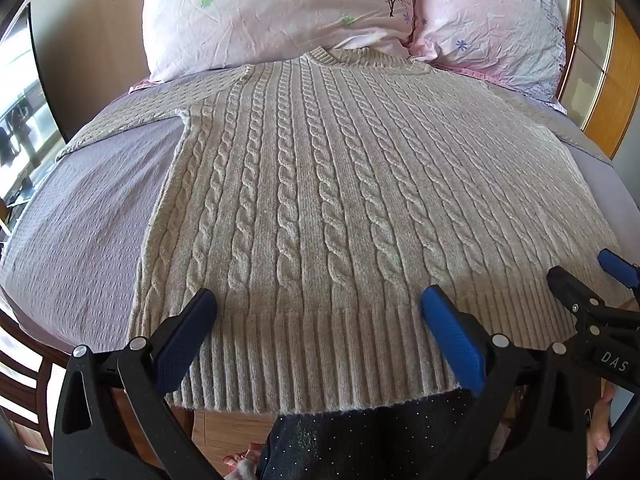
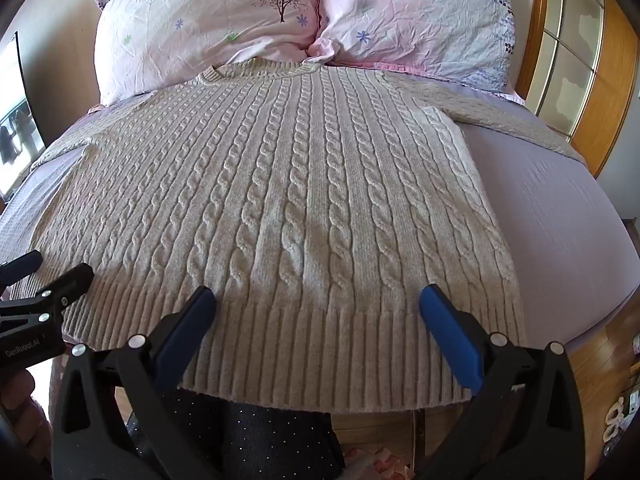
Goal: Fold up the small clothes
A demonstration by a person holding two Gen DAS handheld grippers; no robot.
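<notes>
**Two grippers poised wide over a cable-knit sweater at the foot of a bed**

The left gripper (image 1: pixel 319 308), its blue-padded fingers (image 1: pixel 452 336) spread wide with nothing between them, hangs over the ribbed hem of a cream cable-knit sweater (image 1: pixel 320 184). Beside it, toward the garment's right corner, the right gripper (image 2: pixel 318 306) stands just as wide apart and just as empty, its pads (image 2: pixel 450 334) framing the hem's right half. Each tool shows at the edge of the other's camera: the right one at the far right of the left view (image 1: pixel 596 304), the left one at the far left of the right view (image 2: pixel 36 292).

The sweater lies flat, front up, on a lilac bedsheet (image 1: pixel 88 216), neckline toward the head of the bed and hem reaching the near edge, where it slightly overhangs. Both sleeves stretch out sideways; the left sleeve (image 1: pixel 132 116) runs toward the bed's edge, and the right sleeve (image 2: pixel 516 128) does likewise on the opposite side. Two pink floral pillows (image 1: pixel 272 12) sit just beyond the collar, which appears to touch them, though the fisheye bend makes that hard to confirm. A wooden headboard frame (image 2: pixel 560 52) rises at right. Below the hem, dark speckled trousers (image 1: pixel 360 440) and wood flooring (image 1: pixel 224 428) are visible.
</notes>
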